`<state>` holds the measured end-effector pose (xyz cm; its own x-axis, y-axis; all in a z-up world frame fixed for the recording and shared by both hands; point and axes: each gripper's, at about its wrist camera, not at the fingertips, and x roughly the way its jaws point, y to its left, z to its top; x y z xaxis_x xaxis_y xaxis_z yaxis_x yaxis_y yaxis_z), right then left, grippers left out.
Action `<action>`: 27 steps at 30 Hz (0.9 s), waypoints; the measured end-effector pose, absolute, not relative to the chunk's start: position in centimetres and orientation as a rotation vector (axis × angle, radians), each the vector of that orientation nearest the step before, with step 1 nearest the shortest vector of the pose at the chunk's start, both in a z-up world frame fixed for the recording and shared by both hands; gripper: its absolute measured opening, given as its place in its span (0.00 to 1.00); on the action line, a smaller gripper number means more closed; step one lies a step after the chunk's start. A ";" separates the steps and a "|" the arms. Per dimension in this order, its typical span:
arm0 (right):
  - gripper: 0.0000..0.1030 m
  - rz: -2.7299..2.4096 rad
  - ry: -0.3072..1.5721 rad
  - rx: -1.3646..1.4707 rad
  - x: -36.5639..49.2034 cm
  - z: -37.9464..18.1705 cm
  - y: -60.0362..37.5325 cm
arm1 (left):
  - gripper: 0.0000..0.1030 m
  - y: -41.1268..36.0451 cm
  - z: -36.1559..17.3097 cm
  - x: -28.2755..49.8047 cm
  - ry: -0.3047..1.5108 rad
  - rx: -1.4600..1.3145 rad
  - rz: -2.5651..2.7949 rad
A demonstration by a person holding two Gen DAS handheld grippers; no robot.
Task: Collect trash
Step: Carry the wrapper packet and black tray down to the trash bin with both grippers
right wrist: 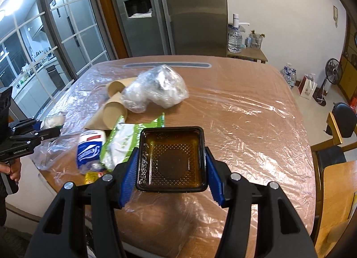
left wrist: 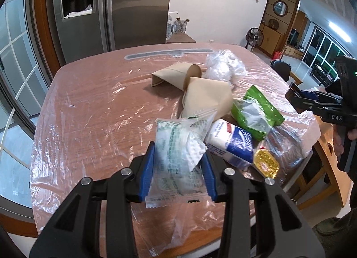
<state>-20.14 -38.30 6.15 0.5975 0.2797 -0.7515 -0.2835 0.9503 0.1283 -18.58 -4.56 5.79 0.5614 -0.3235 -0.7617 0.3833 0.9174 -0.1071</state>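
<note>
The left hand-held gripper [left wrist: 178, 168] pinches a clear plastic wrapper [left wrist: 178, 157] with green print between its blue pads, and the wrapper hangs above the near edge of the worktop [left wrist: 89, 106]; the right hand-held gripper [right wrist: 170, 168] pinches a small dark square tray [right wrist: 171, 159], one pad on each side wall, and the tray is held above the worktop; the worktop is wooden and covered with thin clear film [right wrist: 245, 113]; the other trash lies on it in a loose group; two brown paper cups [left wrist: 191, 75] lie on their sides near the middle, with a crumpled clear bag [left wrist: 223, 66] touching them; a green packet [left wrist: 256, 110] lies just beside a white and blue carton [left wrist: 229, 144], and a small yellow wrapper [left wrist: 266, 162] is near the carton at the worktop's edge; behind the worktop stands a steel fridge [left wrist: 111, 5]; a person's fingers [right wrist: 13, 173] show on the left gripper's handle
</note>
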 end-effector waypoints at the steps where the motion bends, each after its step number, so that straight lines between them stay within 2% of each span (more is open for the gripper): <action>1: 0.53 0.332 0.868 -0.004 -20.4 6.3 -38.1 | 0.39 -4.6 5.9 -18.7 0.878 0.072 -0.418; 27: 0.53 0.523 0.866 -0.021 -26.6 8.2 -35.5 | 0.39 -6.6 7.6 -24.8 0.857 0.102 -0.505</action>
